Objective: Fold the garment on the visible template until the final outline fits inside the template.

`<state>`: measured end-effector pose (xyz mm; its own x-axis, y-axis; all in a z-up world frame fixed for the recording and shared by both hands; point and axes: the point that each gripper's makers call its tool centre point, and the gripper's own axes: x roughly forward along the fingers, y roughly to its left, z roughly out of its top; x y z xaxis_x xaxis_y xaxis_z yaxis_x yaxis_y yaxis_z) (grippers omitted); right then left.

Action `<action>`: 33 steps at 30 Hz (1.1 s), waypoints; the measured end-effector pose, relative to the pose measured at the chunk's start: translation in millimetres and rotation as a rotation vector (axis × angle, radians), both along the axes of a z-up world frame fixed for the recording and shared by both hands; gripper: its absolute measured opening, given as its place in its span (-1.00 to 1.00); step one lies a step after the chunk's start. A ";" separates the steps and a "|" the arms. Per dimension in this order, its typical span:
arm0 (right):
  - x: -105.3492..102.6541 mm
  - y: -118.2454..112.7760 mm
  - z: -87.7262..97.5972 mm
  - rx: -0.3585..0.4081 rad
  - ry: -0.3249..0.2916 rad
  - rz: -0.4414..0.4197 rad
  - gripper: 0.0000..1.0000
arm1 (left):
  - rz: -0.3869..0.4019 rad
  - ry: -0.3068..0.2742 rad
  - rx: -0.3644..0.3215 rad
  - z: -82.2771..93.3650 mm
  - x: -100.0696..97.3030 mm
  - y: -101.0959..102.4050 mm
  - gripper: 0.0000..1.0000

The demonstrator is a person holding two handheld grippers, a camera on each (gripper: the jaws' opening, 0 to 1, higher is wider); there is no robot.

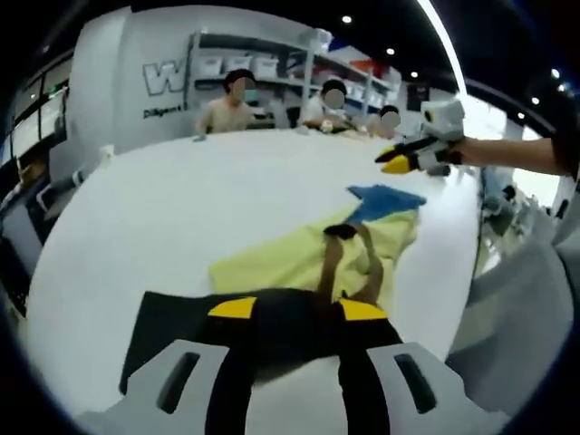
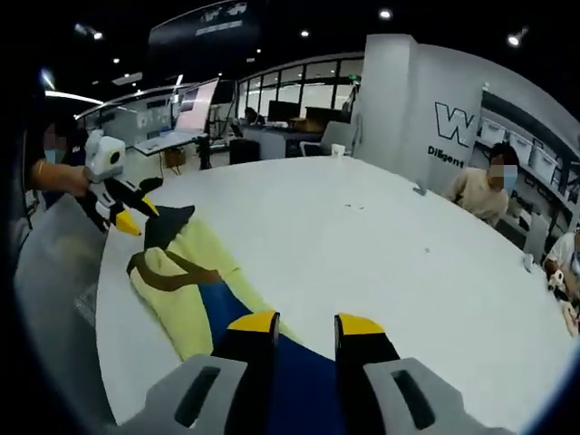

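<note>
A pale yellow garment (image 1: 281, 261) with brown straps (image 1: 332, 265) lies stretched across the white table (image 1: 181, 199). A black sheet (image 1: 172, 331) lies at its near end, under my left gripper (image 1: 297, 310), whose jaws stand open above it with nothing between them. At the far end lies a blue sheet (image 1: 385, 198), and my right gripper (image 1: 397, 163) hovers above it in a person's hand. In the right gripper view, my right gripper (image 2: 305, 323) is open over the blue sheet (image 2: 304, 381). The yellow garment (image 2: 181, 294) runs on to the black end (image 2: 170, 222), beside the left gripper (image 2: 127, 217).
Several people sit at the table's far side (image 1: 227, 109), with shelving (image 1: 272, 68) behind them. A person's grey-clad body (image 1: 526, 308) stands at the table's right edge. Small items (image 2: 419, 188) lie far out on the white top.
</note>
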<state>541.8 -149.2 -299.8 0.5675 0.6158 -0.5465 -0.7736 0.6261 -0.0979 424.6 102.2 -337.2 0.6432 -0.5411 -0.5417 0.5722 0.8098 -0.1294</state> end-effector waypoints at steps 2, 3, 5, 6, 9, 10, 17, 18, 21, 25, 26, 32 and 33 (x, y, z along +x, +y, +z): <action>0.7 5.8 -6.3 -0.035 0.016 0.048 -0.62 | -0.007 0.010 -0.021 -0.5 -2.5 -4.4 -0.32; 1.9 6.1 -9.1 -0.065 0.010 0.061 -0.61 | -0.014 0.013 -0.021 -1.4 -3.8 -7.0 -0.32; 7.3 5.8 -15.0 -0.132 -0.013 0.080 -0.59 | -0.034 0.011 -0.009 -5.8 -5.1 -6.3 -0.32; 3.0 11.7 -13.8 -0.122 -0.003 0.092 -0.59 | -0.036 0.016 -0.010 -7.1 -5.2 -6.2 -0.34; 1.8 22.1 -18.1 -0.100 0.022 0.126 -0.59 | -0.052 0.034 -0.025 -12.9 -6.0 -6.8 -0.38; -3.8 28.9 -20.5 -0.106 0.036 0.156 -0.59 | -0.054 0.042 -0.023 -15.6 -6.3 -7.0 -0.39; -10.2 45.6 -49.7 -0.164 0.082 0.235 -0.61 | -0.080 0.078 -0.073 -25.7 -9.7 -15.7 -0.55; -11.0 48.4 -53.7 -0.154 0.095 0.242 -0.61 | -0.084 0.084 -0.074 -27.7 -10.3 -17.6 -0.55; -14.2 53.1 -63.7 -0.172 0.124 0.270 -0.61 | -0.086 0.105 -0.102 -30.0 -13.1 -24.7 -0.53; -17.2 57.6 -73.4 -0.194 0.151 0.300 -0.64 | -0.092 0.124 -0.126 -30.5 -16.6 -31.9 -0.53; -17.2 58.1 -75.5 -0.200 0.155 0.304 -0.65 | -0.091 0.127 -0.126 -31.5 -16.8 -32.4 -0.53; -22.4 61.2 -80.5 -0.232 0.165 0.332 -0.85 | -0.066 0.141 -0.154 -37.3 -16.2 -34.3 -0.58; -25.0 61.9 -81.7 -0.225 0.179 0.340 -0.90 | -0.061 0.146 -0.158 -40.9 -16.2 -34.4 -0.58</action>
<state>516.8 -87.4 -381.6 0.2372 0.6059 -0.7594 -0.9491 0.3111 -0.0483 408.3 67.8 -378.0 0.5279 -0.6618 -0.5323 0.5850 0.7377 -0.3370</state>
